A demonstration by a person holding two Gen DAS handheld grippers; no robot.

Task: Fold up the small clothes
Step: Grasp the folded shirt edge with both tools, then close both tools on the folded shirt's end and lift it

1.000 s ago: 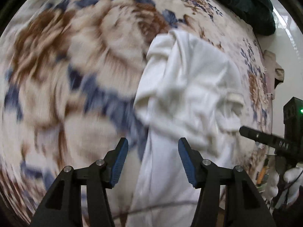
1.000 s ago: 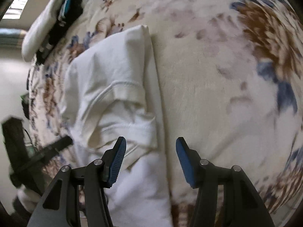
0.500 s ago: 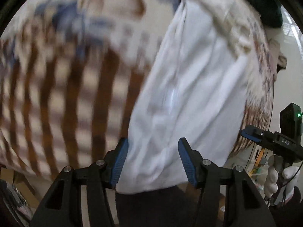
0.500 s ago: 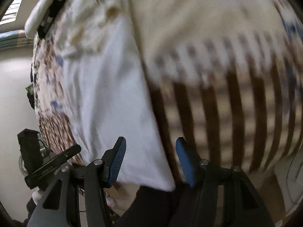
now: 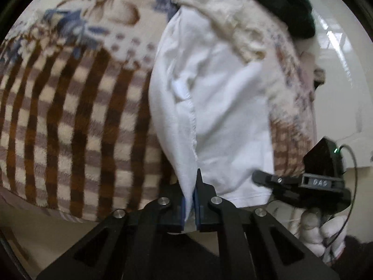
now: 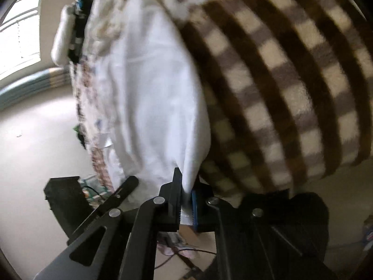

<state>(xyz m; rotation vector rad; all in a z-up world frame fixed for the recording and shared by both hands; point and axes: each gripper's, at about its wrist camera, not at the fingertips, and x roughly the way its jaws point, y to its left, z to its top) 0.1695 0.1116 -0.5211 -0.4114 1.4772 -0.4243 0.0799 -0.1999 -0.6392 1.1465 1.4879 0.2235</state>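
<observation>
A white garment (image 5: pixel 216 107) lies lengthwise over the edge of a bed, its lower end hanging toward me. My left gripper (image 5: pixel 190 206) is shut on the garment's near hem at a side seam. My right gripper (image 6: pixel 186 206) is shut on the garment (image 6: pixel 151 98) at the other near corner. In the left wrist view the right gripper (image 5: pixel 303 184) shows at lower right, beside the hem. In the right wrist view the left gripper (image 6: pixel 105 200) shows at lower left.
A brown-and-cream checked blanket (image 5: pixel 70 128) with a floral top covers the bed (image 6: pixel 291 81). A dark green cloth (image 5: pixel 284 2) lies at the far end. Pale floor (image 6: pixel 35 140) and a bright window (image 6: pixel 21 35) are to the side.
Both grippers dropped from above the garment to its near hem at the bed edge and closed on it; they were open before.
</observation>
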